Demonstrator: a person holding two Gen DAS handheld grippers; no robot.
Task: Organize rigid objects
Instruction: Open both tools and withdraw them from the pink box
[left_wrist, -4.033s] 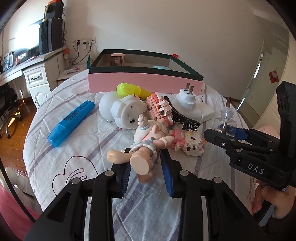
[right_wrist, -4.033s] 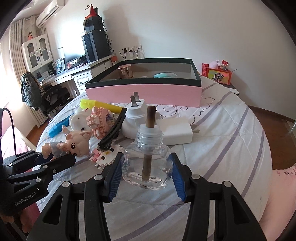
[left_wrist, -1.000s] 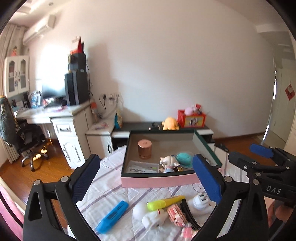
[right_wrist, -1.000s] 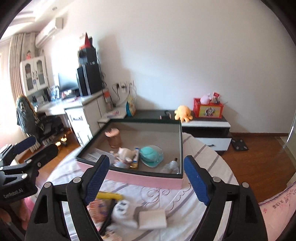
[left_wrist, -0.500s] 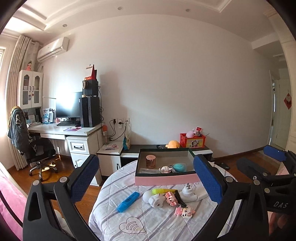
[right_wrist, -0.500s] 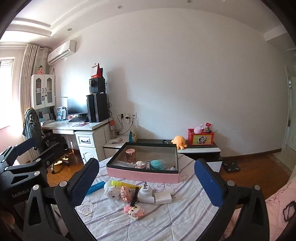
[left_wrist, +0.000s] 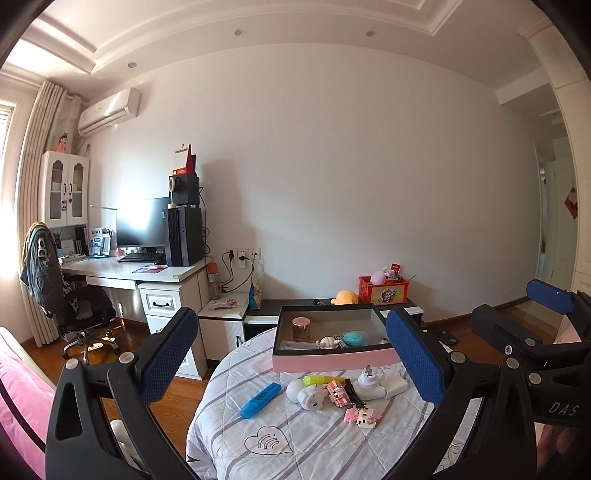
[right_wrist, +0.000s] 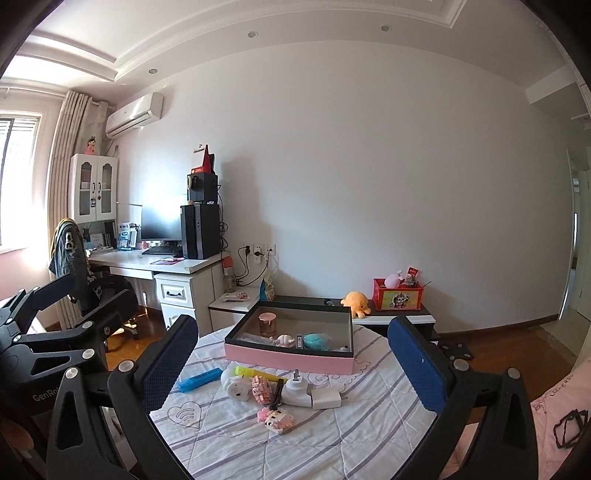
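Both claws hang well back from the round table (right_wrist: 332, 443), level and empty: the left gripper (left_wrist: 295, 365) has its blue pads spread wide with nothing between them, and the right gripper (right_wrist: 295, 365) stands just as far apart. Straight ahead of them, at the table's far edge, sits the pink-sided box (right_wrist: 291, 360), open-topped, already holding a copper tin (right_wrist: 267, 323), a teal case (right_wrist: 316, 340) and a small figurine. Nearer the claws, short of the box, the loose pieces lie bunched together: a blue marker (left_wrist: 260, 400), a yellow highlighter (left_wrist: 321, 379), a white plug adapter (left_wrist: 369, 384) and a pink brick figure (left_wrist: 362, 415). I'd judge this a pause between trips. The striped cloth around the cluster is bare, giving room to come in from either side.
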